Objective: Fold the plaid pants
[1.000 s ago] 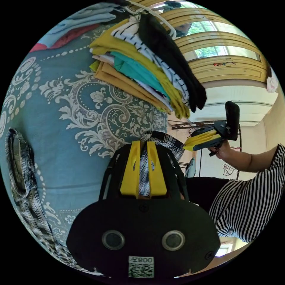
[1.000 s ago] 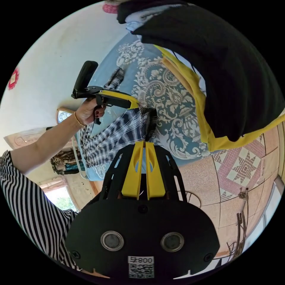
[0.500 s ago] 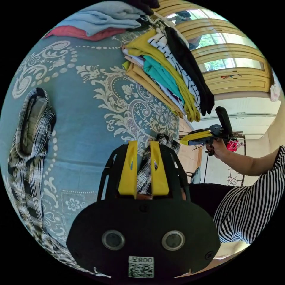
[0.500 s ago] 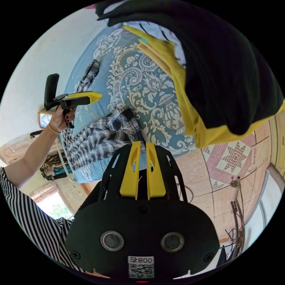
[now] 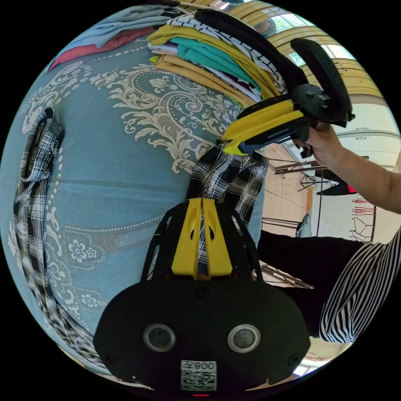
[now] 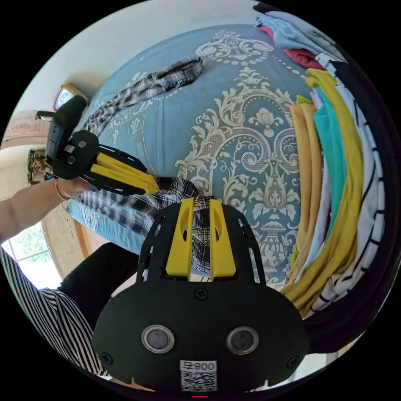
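Left gripper [image 5: 202, 201]: in its own view the two yellow jaws are pressed almost together, tips nearly meeting, with a strip of the plaid pants [image 5: 227, 177] pinched between them. The right gripper view shows this gripper [image 6: 153, 190] from the side, held by a hand [image 6: 69, 188], tips together at the dark edge of the plaid cloth.

Right gripper [image 6: 201, 201]: in its own view the jaws stand parallel with a clear gap; plaid fabric [image 6: 129, 209] lies in the gap, but whether both jaws press on it cannot be told. In the left gripper view the right gripper [image 5: 229, 146] comes in from the side, held by a hand [image 5: 323, 144]; its jaws look close together there, tips at the upper edge of the bunched plaid cloth.

Plaid pants: black-and-white check, lying on the blue bedspread with cream scrollwork [image 5: 121, 175]. One end is bunched at the bed edge between the two grippers; the rest runs in a long band across the spread to an open end [image 6: 179, 73] well away.

Stack of folded clothes [image 6: 334, 167] (mustard, teal, yellow, striped, black) sits on the bedspread near the grippers. Person's striped sleeve [image 6: 58, 321] visible.
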The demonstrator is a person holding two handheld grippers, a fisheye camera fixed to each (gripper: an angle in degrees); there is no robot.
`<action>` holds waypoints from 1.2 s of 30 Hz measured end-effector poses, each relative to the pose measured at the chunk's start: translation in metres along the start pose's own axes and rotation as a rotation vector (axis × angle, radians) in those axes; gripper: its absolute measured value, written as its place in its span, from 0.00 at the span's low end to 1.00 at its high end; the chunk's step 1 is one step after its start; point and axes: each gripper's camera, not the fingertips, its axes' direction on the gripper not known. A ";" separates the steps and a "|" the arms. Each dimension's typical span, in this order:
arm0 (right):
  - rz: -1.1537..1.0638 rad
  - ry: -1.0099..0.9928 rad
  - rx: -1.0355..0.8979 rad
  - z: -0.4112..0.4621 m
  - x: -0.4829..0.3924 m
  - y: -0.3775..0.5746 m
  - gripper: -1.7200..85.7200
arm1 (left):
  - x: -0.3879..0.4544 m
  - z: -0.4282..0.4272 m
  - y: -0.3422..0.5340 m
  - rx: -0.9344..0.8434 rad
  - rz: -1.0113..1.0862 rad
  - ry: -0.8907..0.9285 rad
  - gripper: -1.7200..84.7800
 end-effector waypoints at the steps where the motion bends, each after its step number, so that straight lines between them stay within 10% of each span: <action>1: -0.015 0.003 -0.022 0.003 -0.001 0.000 0.05 | 0.007 -0.005 0.005 0.012 0.008 0.023 0.03; 20: 0.111 -0.037 0.059 0.041 0.035 -0.074 0.07 | 0.039 -0.093 0.086 0.211 -0.223 0.006 0.07; 36: 0.324 -0.078 -0.088 0.151 0.054 -0.064 0.09 | 0.189 -0.151 0.360 0.261 -0.705 0.249 0.06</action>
